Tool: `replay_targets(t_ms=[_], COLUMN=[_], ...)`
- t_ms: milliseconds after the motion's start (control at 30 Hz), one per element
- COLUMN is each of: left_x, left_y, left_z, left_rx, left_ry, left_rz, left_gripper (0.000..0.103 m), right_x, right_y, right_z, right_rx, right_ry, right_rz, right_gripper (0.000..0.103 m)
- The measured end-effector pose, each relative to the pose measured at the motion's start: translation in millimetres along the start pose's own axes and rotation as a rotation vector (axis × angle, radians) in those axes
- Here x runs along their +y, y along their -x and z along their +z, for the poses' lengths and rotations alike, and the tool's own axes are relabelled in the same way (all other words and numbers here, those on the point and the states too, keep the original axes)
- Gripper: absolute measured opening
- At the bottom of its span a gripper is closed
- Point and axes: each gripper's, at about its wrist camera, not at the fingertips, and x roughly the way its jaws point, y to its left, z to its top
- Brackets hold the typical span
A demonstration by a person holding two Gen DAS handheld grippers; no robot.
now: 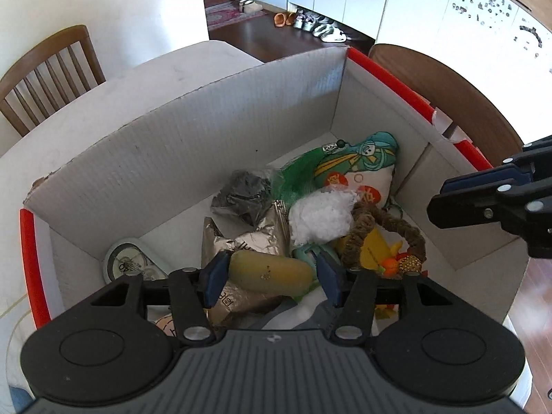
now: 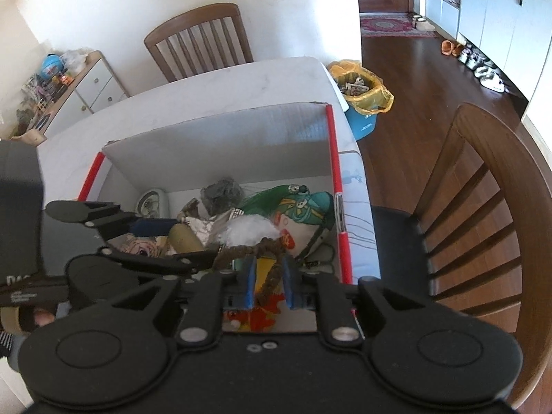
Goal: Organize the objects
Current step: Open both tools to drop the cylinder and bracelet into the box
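Observation:
A white cardboard box with red edges (image 1: 193, 138) (image 2: 220, 141) stands on a white table and holds several loose items. My left gripper (image 1: 270, 276) is low inside the box, its blue pads on either side of a yellow-green oblong object (image 1: 270, 272), gripping it. My right gripper (image 2: 269, 281) is over the box's near right part, its pads around a brown fuzzy loop (image 2: 272, 272) (image 1: 379, 220). In the box lie a green printed pouch (image 1: 358, 162), a white fluffy wad (image 1: 321, 217), a silver foil bag (image 1: 248, 238) and a dark crumpled bag (image 1: 241, 193).
Wooden chairs stand at the table's far side (image 2: 200, 38) and right side (image 2: 483, 207). A blue bin with a yellow liner (image 2: 362, 96) stands on the wooden floor beyond the table. A small clock (image 1: 127, 262) lies in the box's left corner.

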Motion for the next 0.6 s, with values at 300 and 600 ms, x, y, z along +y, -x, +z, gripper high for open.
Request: replay_targets(t_ms=[300, 600], left_x=[2.8, 13.1], left_y=[28.3, 80.1], left_z=[-9.2, -31.7], left_rx=[-0.063, -0.166], left_ry=[0.040, 0.043], left_rz=[-0.020, -0.022], left_gripper=[0.072, 0.077], right_x=[12.6, 30.1], right_y=[21.2, 42.9], right_z=[-7.3, -20.9], right_rx=[-0.023, -0.065], right_ry=[0.034, 0.037], right_rz=[0.007, -0.001], right_gripper=[0.018, 0.022])
